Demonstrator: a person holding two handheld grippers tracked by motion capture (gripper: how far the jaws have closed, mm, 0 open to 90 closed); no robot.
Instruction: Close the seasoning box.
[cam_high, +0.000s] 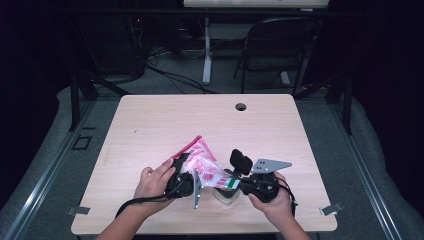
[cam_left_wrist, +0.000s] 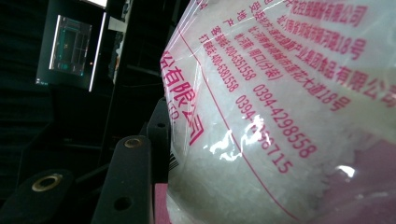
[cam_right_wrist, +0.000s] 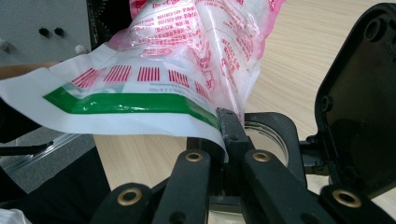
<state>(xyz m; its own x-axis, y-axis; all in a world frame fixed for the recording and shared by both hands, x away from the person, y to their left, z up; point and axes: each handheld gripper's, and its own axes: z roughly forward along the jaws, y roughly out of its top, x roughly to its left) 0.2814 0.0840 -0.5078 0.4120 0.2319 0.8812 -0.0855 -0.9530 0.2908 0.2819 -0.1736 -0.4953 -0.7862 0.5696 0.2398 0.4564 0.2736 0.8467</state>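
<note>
A clear plastic bag (cam_high: 202, 159) with red print, holding white granules, is held tilted over the table's front middle. My left gripper (cam_high: 183, 167) is shut on the bag's body; in the left gripper view one black finger (cam_left_wrist: 135, 172) presses against the bag (cam_left_wrist: 280, 116) and the other is hidden behind it. My right gripper (cam_high: 234, 184) is shut on the bag's lower edge with the green stripe (cam_right_wrist: 140, 102); its closed tips (cam_right_wrist: 227, 122) pinch that edge. Below this edge stands a small round jar (cam_high: 226, 196) (cam_right_wrist: 276, 127) with its black hinged lid (cam_high: 241, 161) (cam_right_wrist: 359, 93) raised.
The light wooden table (cam_high: 150, 125) has a cable hole (cam_high: 241, 106) near its far edge. A black folding chair (cam_high: 280, 45) and a desk leg stand on the floor behind. Metal rails run along both sides of the table.
</note>
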